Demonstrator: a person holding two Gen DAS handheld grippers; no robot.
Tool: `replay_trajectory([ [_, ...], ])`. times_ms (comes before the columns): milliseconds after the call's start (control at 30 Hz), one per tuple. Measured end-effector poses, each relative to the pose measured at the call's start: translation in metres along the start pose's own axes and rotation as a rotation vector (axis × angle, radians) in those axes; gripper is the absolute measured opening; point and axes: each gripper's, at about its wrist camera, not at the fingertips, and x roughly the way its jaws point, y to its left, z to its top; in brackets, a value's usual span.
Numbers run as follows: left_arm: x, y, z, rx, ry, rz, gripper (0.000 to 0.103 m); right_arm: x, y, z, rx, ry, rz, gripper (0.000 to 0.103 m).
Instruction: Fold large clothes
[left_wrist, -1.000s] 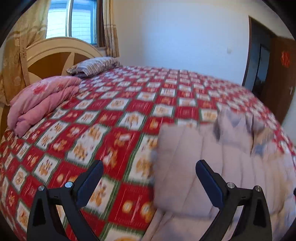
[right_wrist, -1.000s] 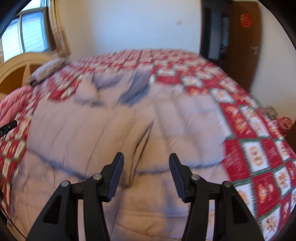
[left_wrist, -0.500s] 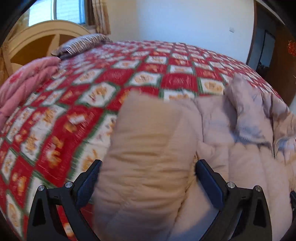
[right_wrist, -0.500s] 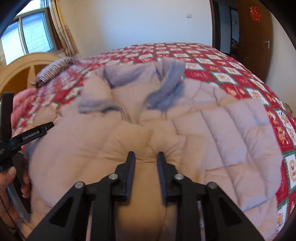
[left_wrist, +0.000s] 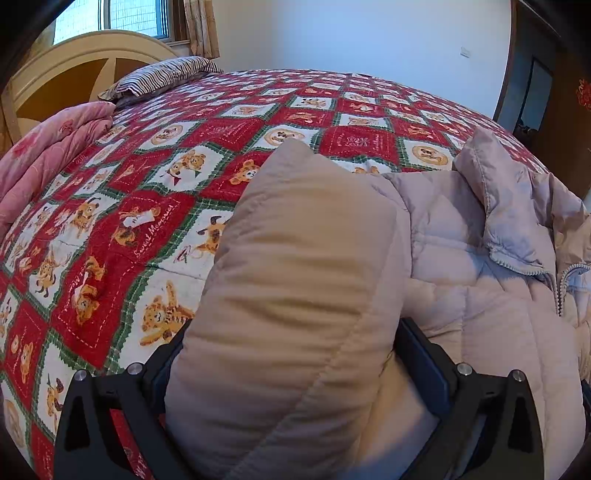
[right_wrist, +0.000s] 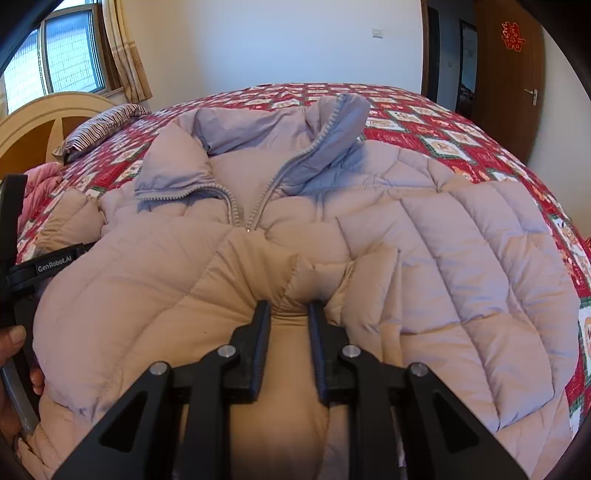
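A pale pink quilted puffer jacket (right_wrist: 424, 229) lies front up on the bed, its zipper (right_wrist: 255, 206) partly undone and collar spread. My right gripper (right_wrist: 288, 306) is at the lower front, jaws closing, and its pads pinch a puckered fold of the jacket. In the left wrist view, the jacket's sleeve (left_wrist: 295, 240) bulges up between the fingers of my left gripper (left_wrist: 293, 328), whose jaws stand wide. The left gripper (right_wrist: 37, 266) also shows at the left edge of the right wrist view, held by a hand (right_wrist: 14, 336).
A red and white teddy-bear bedspread (left_wrist: 147, 229) covers the bed. A folded pink quilt (left_wrist: 44, 162) and a striped pillow (left_wrist: 162, 75) lie by the curved headboard (left_wrist: 74, 59). A wooden door (right_wrist: 509, 74) stands beyond the bed on the right.
Both grippers came down onto the jacket. The sleeve came between the left jaws, which stayed wide. The right jaws narrowed from well apart onto a fold of the jacket front.
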Motion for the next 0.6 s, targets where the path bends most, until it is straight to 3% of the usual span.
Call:
replay_trajectory([
  [133, -0.021, -0.001, 0.005, -0.013, -0.012, 0.059, 0.102, 0.000, 0.002, 0.000, -0.009, 0.002, -0.012, 0.022],
  [233, -0.058, -0.005, 0.002, -0.034, -0.056, -0.039, 0.102, -0.013, 0.001, 0.002, -0.016, -0.009, 0.003, 0.022],
  [333, -0.090, -0.032, -0.007, 0.061, -0.127, -0.095, 0.102, -0.044, -0.006, 0.004, 0.020, -0.102, 0.034, 0.025],
  [433, -0.086, -0.064, -0.020, 0.180, -0.125, -0.065, 0.102, -0.060, -0.010, 0.004, 0.026, -0.148, 0.006, 0.026],
  [500, -0.073, -0.075, -0.028, 0.216, -0.103, -0.026, 0.102, -0.048, -0.010, 0.003, 0.002, -0.108, -0.017, 0.025],
  [600, -0.063, -0.076, -0.038, 0.211, -0.112, -0.032, 0.102, -0.029, -0.017, -0.006, 0.004, -0.055, -0.024, 0.025],
])
